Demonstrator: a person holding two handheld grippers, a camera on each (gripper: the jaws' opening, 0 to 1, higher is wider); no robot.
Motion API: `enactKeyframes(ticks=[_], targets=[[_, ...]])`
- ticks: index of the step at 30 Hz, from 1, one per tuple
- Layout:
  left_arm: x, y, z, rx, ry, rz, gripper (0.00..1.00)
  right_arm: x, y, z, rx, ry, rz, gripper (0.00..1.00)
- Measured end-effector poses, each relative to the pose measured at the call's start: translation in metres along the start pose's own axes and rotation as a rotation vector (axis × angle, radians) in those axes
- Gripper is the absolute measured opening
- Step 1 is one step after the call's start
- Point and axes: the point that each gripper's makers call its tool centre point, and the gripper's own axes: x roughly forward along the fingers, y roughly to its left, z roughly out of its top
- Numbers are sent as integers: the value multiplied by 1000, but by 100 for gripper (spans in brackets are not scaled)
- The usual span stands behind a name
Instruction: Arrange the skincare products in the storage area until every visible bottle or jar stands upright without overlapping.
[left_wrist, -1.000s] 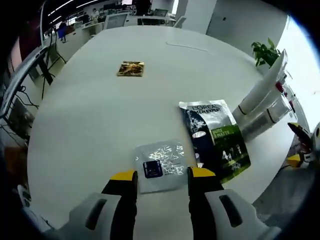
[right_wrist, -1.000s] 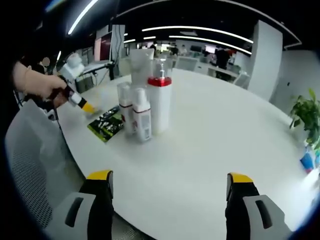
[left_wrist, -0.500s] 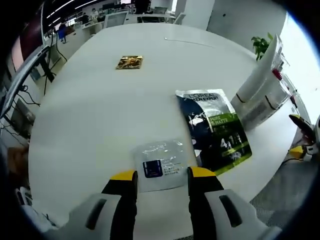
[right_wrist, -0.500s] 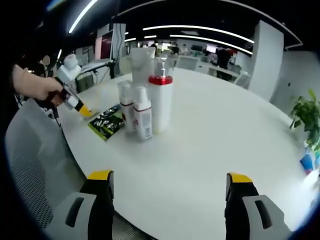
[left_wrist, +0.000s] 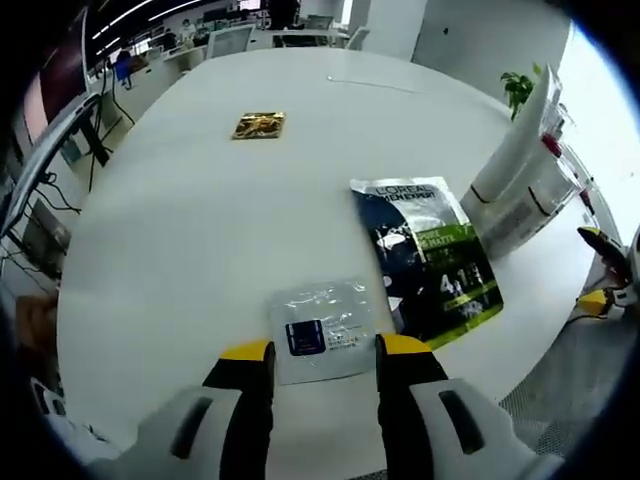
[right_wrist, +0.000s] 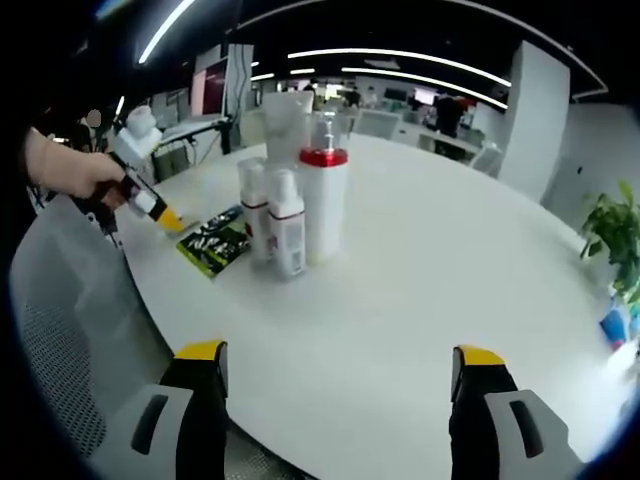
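Bottles (right_wrist: 290, 205) stand upright (clustered) well ahead of the right gripper's (right_wrist: 340, 365) spread jaws.

Bottles bunched up on the white table

The right gripper (right_wrist: 340, 370) hangs over the near edge of the white table (right_wrist: 430, 270), jaws spread wide with nothing between them. Further in, a tall white pump bottle with a red collar (right_wrist: 323, 200) stands upright, two smaller white bottles (right_wrist: 272, 220) right beside it, a tube (right_wrist: 283, 120) behind. A dark-green sachet (right_wrist: 212, 245) lies flat nearby. At left, a hand (right_wrist: 70, 172) holds the left gripper (right_wrist: 150, 205) near that sachet.
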Motion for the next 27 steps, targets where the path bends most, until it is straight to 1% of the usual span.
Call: enactKeyframes(ticks=[4, 8, 11, 14, 16, 18, 20, 23, 25, 27], targets=[[0, 0, 1, -26, -2, -9, 39, 0, 0, -1, -1, 5, 3, 97], [0, 1, 2, -11, -3, -5, 38, 1, 1, -2, -5, 11, 4, 97], [-1, 3, 3, -15, -8, -8, 40, 1, 2, -3, -9, 16, 7, 97], [-5, 1, 5, -19, -32, -24, 41, 2, 2, -4, -10, 19, 10, 97], [-8, 0, 8, -21, -51, -34, 44, 2, 2, -4, -10, 21, 10, 97], [-9, 3, 10, -27, -71, -22, 47, 2, 2, -5, -13, 25, 12, 97], [-7, 7, 16, -39, -88, -37, 48, 1, 1, -5, -10, 25, 5, 98], [-16, 5, 19, -44, -135, -49, 50, 1, 3, -6, -4, 30, 9, 98], [-17, 9, 20, -53, -143, -52, 52, 1, 3, -7, -10, 35, 12, 98], [-19, 14, 18, -56, -138, -43, 53, 1, 5, -6, -11, 37, 16, 98]])
